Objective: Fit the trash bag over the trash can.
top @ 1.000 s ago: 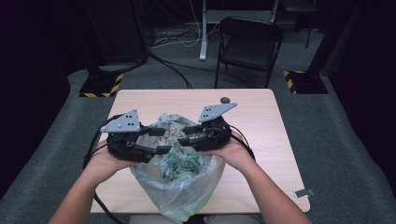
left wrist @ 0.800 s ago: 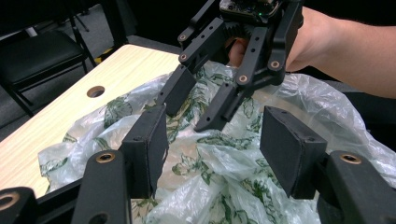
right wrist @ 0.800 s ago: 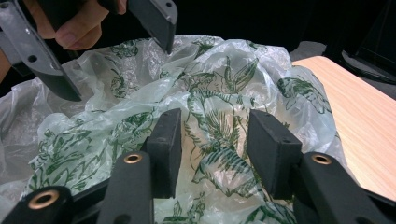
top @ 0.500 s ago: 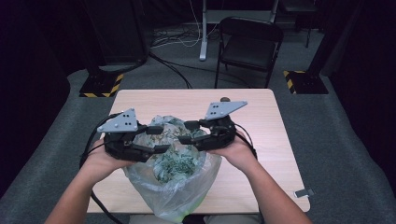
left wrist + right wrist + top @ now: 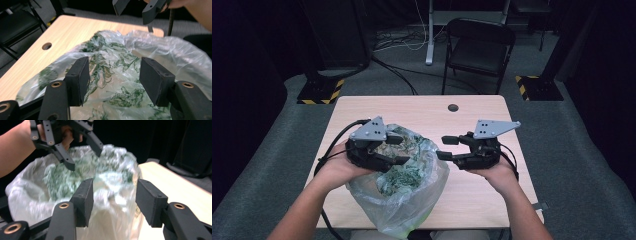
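Right now my left tool (image 5: 398, 149) sits over the near-left part of the tabletop (image 5: 422, 107), its jaws parted around the mouth of the clear plastic bag (image 5: 412, 200). In the left gripper view film bulges between the two pads with space on either side. Whether an edge of it is pinched lower down I cannot tell, because the pads cover that spot. In the high view the tool's grey plate and my hand (image 5: 337, 167) hide the bag's left rim.

My right tool (image 5: 446, 148) hangs off the bag's right side, apart from it, jaws parted with nothing between them in the high view. They have just been opening and then easing in a little, with no film caught. In the right gripper view the bag lies past the jaws and is smeared by motion, so its folds are hard to read.

Inside the bag lies something pale with a green leafy print (image 5: 110, 67). What it is I cannot make out through the wrinkled film. The bag's bottom hangs past the tabletop's near edge and is cut off by the lower border of the high view. A small round hole (image 5: 453, 107) marks the tabletop's far side.
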Available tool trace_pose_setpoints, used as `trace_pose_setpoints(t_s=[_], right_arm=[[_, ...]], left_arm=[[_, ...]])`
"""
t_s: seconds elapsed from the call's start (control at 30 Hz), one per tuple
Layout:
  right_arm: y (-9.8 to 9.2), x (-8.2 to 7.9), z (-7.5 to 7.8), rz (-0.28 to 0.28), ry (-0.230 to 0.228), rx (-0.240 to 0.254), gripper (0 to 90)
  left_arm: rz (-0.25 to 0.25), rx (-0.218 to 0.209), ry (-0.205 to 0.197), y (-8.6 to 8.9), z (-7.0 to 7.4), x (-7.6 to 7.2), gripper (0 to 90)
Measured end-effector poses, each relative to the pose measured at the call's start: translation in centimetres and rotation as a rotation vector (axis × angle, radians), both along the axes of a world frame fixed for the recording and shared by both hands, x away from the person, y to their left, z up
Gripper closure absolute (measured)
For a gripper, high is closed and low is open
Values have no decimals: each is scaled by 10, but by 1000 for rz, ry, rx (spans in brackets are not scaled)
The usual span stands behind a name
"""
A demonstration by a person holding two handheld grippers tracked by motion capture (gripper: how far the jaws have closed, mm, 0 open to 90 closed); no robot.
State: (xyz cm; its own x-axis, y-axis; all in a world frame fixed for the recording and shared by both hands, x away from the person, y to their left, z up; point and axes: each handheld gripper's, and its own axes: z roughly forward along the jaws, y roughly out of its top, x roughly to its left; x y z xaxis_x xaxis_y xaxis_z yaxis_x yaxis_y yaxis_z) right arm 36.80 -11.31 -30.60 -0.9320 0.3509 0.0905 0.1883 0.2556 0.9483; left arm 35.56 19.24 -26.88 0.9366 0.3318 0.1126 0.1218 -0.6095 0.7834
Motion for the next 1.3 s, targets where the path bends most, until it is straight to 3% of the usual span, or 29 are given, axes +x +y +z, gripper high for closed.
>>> trace_pose_setpoints(t_s=[0.33,0.63,0.77,1.0,1.3], right_arm=[[-8,3,-25,-6,24,42,472],[-11,8,-44,-32,48,26,478],[-10,9,-50,-24,62,17,574],[-6,9,-55,-28,60,-19,875],[-5,9,-61,-30,70,-42,900]], left_arm=[[-25,114,68,-18,-14,15,400],[-26,150,102,-27,-23,22,394],[-27,165,118,-28,-26,24,394],[-27,209,133,-34,-30,28,384],[-24,271,149,-44,-38,36,365]])
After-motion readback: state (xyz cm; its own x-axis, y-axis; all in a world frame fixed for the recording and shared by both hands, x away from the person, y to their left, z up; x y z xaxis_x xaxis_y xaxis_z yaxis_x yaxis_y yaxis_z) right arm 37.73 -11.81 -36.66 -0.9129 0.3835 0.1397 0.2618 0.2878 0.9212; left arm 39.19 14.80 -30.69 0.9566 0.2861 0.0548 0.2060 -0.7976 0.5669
